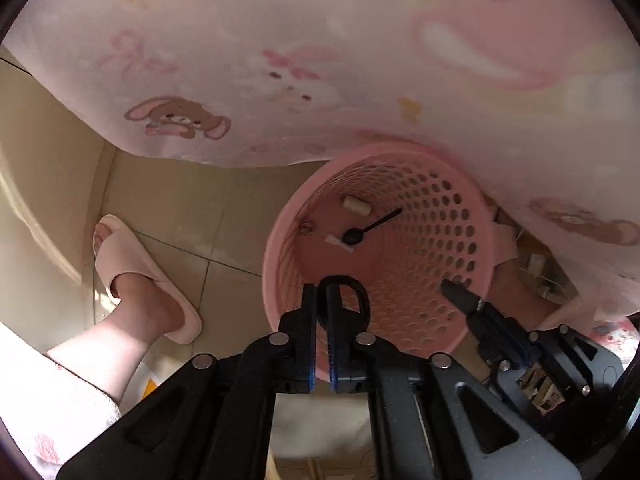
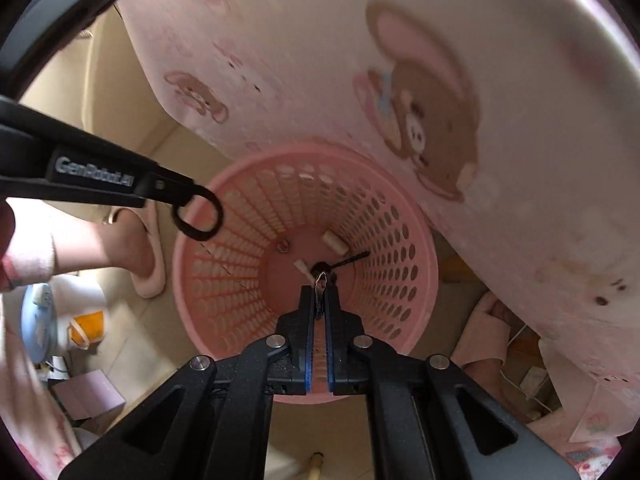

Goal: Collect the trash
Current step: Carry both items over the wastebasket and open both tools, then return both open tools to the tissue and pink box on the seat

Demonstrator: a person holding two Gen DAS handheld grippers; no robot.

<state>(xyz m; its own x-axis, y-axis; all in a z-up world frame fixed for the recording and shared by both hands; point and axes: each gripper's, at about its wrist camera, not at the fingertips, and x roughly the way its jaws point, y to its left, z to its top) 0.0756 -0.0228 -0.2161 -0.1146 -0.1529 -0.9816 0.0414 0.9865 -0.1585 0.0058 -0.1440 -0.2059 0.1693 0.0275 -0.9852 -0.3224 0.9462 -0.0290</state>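
Both grippers point down over the pink basket [image 2: 248, 184], which stands on the tiled floor beside a pink cloth [image 1: 320, 40]. The left gripper [image 1: 322, 292] is pressed together on a black ring [image 1: 352, 286]; the right gripper [image 2: 321, 290] pinches a small shiny scrap [image 2: 321, 282]. A black spoon [image 1: 370, 227] and a beige roll [image 1: 355, 205] lie on the basket bottom.

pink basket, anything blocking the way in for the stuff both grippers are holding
Nothing visible does. The pink basket is open-topped, and the black ring in the left gripper and the small scrap in the right gripper are over its mouth.
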